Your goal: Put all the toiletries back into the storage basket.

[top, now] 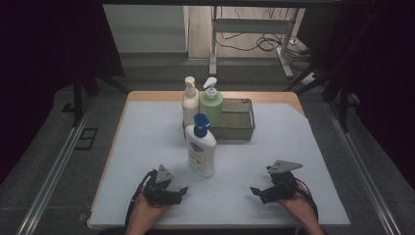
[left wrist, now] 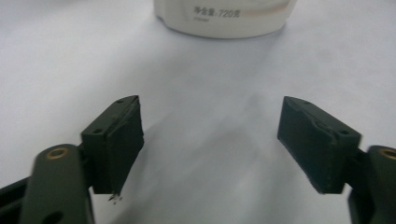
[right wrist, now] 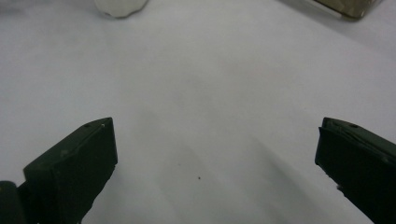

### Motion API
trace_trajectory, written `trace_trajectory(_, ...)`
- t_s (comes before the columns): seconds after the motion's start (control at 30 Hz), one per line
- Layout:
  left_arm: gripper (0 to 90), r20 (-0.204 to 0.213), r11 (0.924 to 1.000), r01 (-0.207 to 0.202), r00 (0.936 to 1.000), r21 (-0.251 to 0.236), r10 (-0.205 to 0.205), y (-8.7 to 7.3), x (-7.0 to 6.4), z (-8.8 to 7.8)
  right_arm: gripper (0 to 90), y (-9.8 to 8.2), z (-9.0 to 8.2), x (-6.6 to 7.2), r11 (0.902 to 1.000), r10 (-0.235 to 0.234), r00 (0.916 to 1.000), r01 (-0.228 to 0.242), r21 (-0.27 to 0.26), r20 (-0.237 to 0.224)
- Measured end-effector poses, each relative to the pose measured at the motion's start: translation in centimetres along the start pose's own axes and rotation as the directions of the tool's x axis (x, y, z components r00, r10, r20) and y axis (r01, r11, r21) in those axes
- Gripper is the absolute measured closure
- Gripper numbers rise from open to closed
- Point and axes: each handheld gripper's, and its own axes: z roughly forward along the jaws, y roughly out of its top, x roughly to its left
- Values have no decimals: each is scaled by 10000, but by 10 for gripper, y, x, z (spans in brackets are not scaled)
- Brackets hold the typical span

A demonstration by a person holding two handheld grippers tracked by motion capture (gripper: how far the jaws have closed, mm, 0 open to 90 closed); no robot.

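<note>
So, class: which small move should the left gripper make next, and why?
Probably ease the left gripper forward toward the blue-capped bottle. Its jaws stand open with nothing between them, and the bottle stands upright just ahead on the table, outside the basket.

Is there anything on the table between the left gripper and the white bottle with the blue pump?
Nothing visible. The left gripper is open, and bare white table cover lies between it and the blue-pump bottle just ahead.
</note>
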Motion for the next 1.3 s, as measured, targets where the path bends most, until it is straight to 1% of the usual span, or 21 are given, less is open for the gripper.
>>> trace_trajectory(0.07, 184, -61, 9999, 106, 9999, -9, -106, -2, 1, -1, 0, 3, -1, 1, 10000, -60, 10000, 59, -65, -22)
trace_trajectory(0.2, 141, -195, 10000, 73, 9998, 23, -73, -4, 0, 0, 0, 8, -2, 4, 9997, -173, 9998, 171, -180, -72)
trace_trajectory(0.3, 136, -204, 10000, 88, 9998, 37, -87, -5, 0, 0, 0, 13, -3, 7, 9991, -412, 9991, 411, -89, -136)
trace_trajectory(0.47, 127, -350, 9999, 45, 9994, 101, -42, -7, -1, 1, 0, 20, -2, 12, 9986, -504, 9981, 498, -198, -349)
trace_trajectory(0.6, 127, -353, 9997, 44, 9994, 220, -36, -9, -1, 3, 0, 28, -1, 16, 9979, -590, 9972, 577, -291, -458)
trace_trajectory(0.67, 125, -406, 9995, -81, 9991, 299, 93, -10, -2, 4, 0, 32, 0, 16, 9978, -590, 9968, 573, -320, -531)
trace_trajectory(0.77, 125, -451, 9997, -73, 9989, 249, 84, -10, -3, 5, 0, 38, 0, 18, 9976, -516, 9954, 476, -504, -810)
trace_trajectory(0.9, 124, -474, 9997, -81, 9988, 229, 91, -11, -3, 5, 0, 46, 0, 21, 9949, -677, 9942, 610, -798, -840)
trace_trajectory(1.0, 122, -470, 9999, -39, 9989, 166, 47, -11, -3, 5, 0, 51, 1, 23, 9950, -676, 9935, 603, -797, -916)
trace_trajectory(1.1, 121, -487, 9999, -48, 9988, 148, 55, -12, -3, 6, 0, 58, 2, 27, 9947, -656, 9919, 564, -861, -1085)
trace_trajectory(1.17, 121, -495, 9999, -51, 9988, 142, 58, -12, -3, 6, 0, 63, 3, 31, 9941, -700, 9919, 607, -894, -1059)
trace_trajectory(1.27, 121, -488, 9998, -101, 9987, 153, 108, -12, -3, 5, 0, 70, 5, 35, 9938, -717, 9906, 611, -928, -1162)
trace_trajectory(1.3, 121, -491, 9999, -64, 9988, 118, 70, -12, -3, 6, 0, 73, 6, 36, 9935, -735, 9901, 623, -948, -1196)
